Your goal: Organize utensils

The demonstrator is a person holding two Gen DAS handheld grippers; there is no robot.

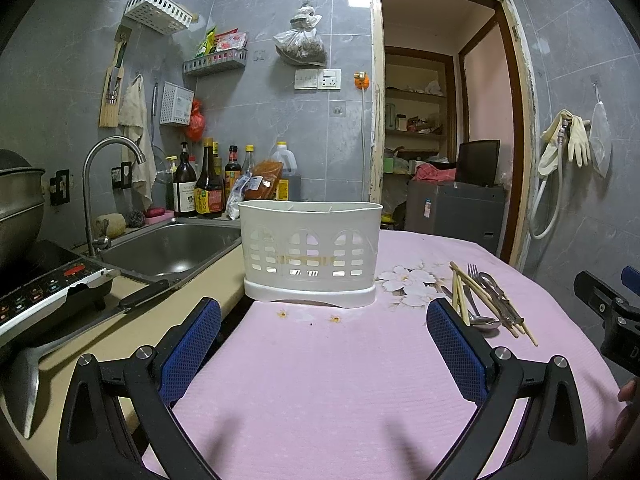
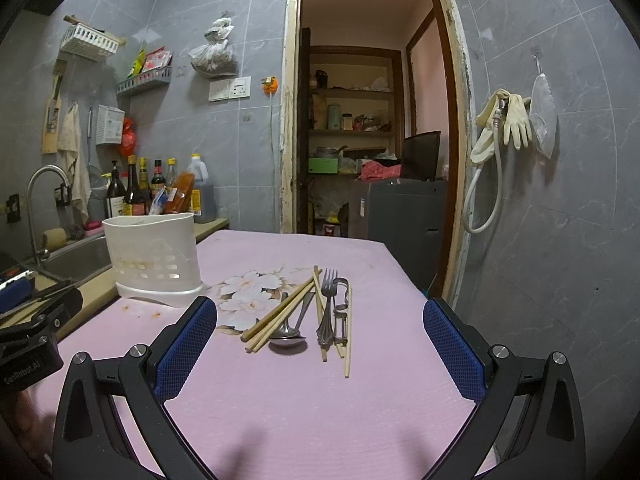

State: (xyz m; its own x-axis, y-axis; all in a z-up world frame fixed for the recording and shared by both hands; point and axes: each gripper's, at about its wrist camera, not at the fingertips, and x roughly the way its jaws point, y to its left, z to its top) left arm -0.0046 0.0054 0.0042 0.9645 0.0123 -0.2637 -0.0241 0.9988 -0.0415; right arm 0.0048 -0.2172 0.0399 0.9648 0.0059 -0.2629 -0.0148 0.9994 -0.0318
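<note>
A white slotted utensil holder point(image 1: 310, 254) stands upright on the pink cloth; it also shows in the right wrist view point(image 2: 154, 258) at the left. A pile of utensils lies on the cloth to its right: wooden chopsticks point(image 2: 280, 314), a spoon point(image 2: 287, 340), a fork point(image 2: 328, 312) and a metal peeler point(image 2: 341, 308). The pile also shows in the left wrist view point(image 1: 486, 300). My left gripper point(image 1: 324, 344) is open and empty, facing the holder. My right gripper point(image 2: 320, 344) is open and empty, just short of the pile.
A steel sink point(image 1: 172, 248) with a tap and several sauce bottles point(image 1: 208, 184) lie to the left. An induction cooker point(image 1: 44, 288), a pot point(image 1: 18, 196) and a knife point(image 1: 72, 332) sit on the counter at far left. An open doorway point(image 2: 372, 120) is behind the table.
</note>
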